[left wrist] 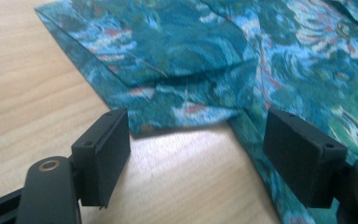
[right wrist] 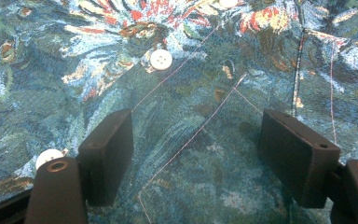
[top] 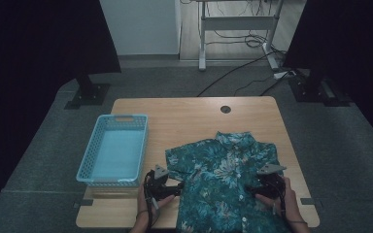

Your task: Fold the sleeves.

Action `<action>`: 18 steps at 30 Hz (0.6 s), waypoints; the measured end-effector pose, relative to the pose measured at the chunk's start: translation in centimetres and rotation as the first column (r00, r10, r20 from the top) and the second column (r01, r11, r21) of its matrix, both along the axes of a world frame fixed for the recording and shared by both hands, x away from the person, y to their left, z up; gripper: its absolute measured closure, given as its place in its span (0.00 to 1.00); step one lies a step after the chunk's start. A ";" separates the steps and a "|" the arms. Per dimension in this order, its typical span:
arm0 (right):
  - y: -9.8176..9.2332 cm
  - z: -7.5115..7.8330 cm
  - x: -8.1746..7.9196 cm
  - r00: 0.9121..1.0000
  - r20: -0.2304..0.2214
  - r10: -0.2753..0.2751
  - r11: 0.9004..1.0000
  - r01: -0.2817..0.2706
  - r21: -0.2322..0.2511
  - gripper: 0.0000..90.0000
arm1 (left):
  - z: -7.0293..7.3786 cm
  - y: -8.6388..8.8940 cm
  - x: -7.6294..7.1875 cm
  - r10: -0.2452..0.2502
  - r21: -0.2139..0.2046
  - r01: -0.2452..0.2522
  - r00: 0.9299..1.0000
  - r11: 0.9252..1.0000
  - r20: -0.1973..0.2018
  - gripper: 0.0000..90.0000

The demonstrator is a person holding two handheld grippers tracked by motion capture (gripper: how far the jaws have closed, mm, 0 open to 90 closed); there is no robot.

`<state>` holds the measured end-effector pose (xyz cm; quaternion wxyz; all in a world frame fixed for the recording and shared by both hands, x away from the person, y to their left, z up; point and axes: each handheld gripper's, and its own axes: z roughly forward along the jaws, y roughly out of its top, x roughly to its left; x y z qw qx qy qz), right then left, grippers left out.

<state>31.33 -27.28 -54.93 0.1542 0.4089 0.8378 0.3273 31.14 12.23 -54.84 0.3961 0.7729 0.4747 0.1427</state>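
Dim grey flooring and dark screens ring a pale wooden worktop (top: 184,116); nearest the camera, at the bottom of the high view, two hands come in, each with a claw; the left claw (top: 177,187) sits at lower centre-left, the right claw (top: 253,190) at lower right; between and beyond them lies the floral shirt (top: 223,179), spread flat, buttoned front up, collar toward the far edge, its long axis running from the near edge away from the person; the left claw's jaws stand wide apart and grip nothing, resting on bare wood with the shirt's left sleeve hem (left wrist: 186,114) just ahead of the gap; the right claw's jaws are likewise wide open and empty, over the cloth near a white button (right wrist: 161,59), though contact I cannot tell; judged from this, each claw is set to take its own side of the shirt, the left sleeve being the nearer catch; farther off, left of the shirt, sits an empty blue basket (top: 91,160).
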 end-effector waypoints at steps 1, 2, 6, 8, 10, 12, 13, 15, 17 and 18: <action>0.0 0.0 0.0 1.000 0.000 0.000 1.000 0.000 0.000 0.29 | 0.1 0.0 0.2 0.003 -0.003 -0.003 1.000 1.000 0.001 0.25; -0.1 0.0 0.0 1.000 -0.001 0.000 1.000 0.000 -0.001 0.29 | 0.1 0.0 0.3 0.005 -0.009 -0.005 1.000 1.000 0.000 0.25; -0.1 0.0 -0.1 1.000 0.000 -0.007 1.000 0.007 0.002 0.29 | 0.2 0.0 1.2 0.024 -0.014 -0.024 1.000 1.000 -0.007 0.25; -0.1 0.0 -0.1 1.000 0.002 -0.011 1.000 0.011 0.002 0.29 | 0.2 0.0 1.6 0.036 -0.017 -0.036 0.999 0.999 -0.001 0.25; -0.1 0.0 -0.3 1.000 0.004 -0.021 1.000 0.021 0.004 0.29 | 0.3 0.0 1.8 0.046 -0.022 -0.046 0.999 0.999 0.013 0.26; -0.2 -0.1 -0.6 0.999 0.009 -0.034 0.999 0.034 0.008 0.29 | 0.4 -0.1 2.1 0.046 -0.025 -0.046 0.999 0.999 0.015 0.26; -0.3 -0.1 -0.8 0.999 0.011 -0.038 0.999 0.038 0.008 0.29 | 0.4 -0.1 2.3 0.045 -0.024 -0.045 0.999 0.999 0.014 0.26; -0.4 -0.1 -1.1 0.999 0.012 -0.044 0.999 0.044 0.012 0.29 | 0.5 -0.1 2.7 0.048 -0.031 -0.048 0.999 0.998 0.010 0.26; -0.6 -0.1 -1.4 0.999 0.011 -0.048 0.999 0.048 0.011 0.29 | 0.5 -0.2 3.1 0.051 -0.034 -0.051 0.999 0.998 0.008 0.26; -0.6 -0.1 -1.4 0.999 0.011 -0.046 0.999 0.046 0.010 0.29 | 0.6 -0.2 3.2 0.054 -0.031 -0.054 0.998 0.998 0.011 0.26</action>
